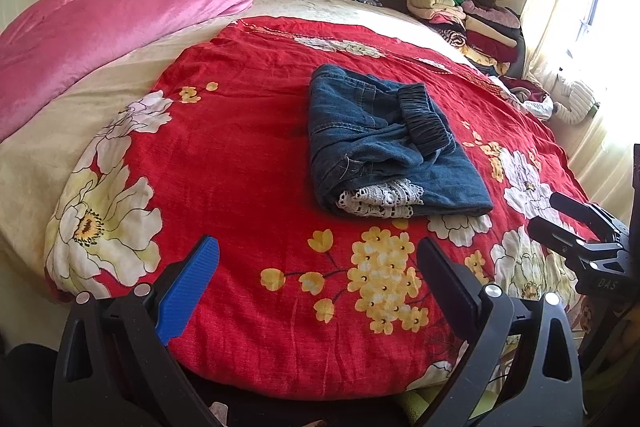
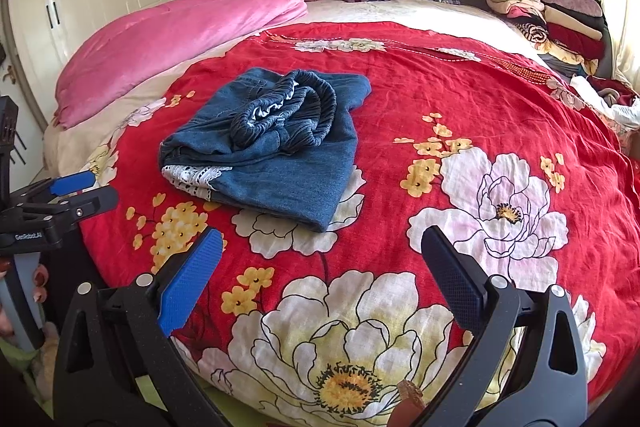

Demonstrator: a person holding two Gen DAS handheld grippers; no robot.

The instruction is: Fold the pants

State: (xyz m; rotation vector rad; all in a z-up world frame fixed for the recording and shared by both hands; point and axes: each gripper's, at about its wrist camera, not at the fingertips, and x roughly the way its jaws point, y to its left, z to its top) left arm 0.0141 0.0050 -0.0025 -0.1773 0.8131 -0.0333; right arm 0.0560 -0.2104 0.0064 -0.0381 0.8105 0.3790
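Both pairs of jaws stand wide apart and hold nothing, so we have let go of the garment. Starting at our left, the left gripper (image 1: 318,283) hovers over the near edge of the bed, its blue pad and black pad splayed above a cluster of yellow flowers on the red floral bedspread (image 1: 240,155). Beyond its fingers, near the middle of the spread, lie the denim pants (image 1: 384,143), folded into a compact, roughly square bundle. Their elastic waistband (image 1: 426,117) is turned up on top of the bundle, and a strip of white lace trim (image 1: 380,201) peeks from the near fold.

Further right, the right gripper (image 2: 322,267) also hangs near the bed's edge, well apart from the pants, above a large white flower. From its camera the bundle sits ahead and to the left, and the waistband looks bunched and curled rather than flat.

We judge the folding essentially done: the legs are doubled over and the pile rests on its own. What may remain, as far as we can tell, is tidying, namely flattening the rumpled waistband and tucking in the lace. At the far right, a stack of folded clothes (image 1: 468,15) sits by the headboard; moving the pants there could be a last step, though we cannot say so for certain.
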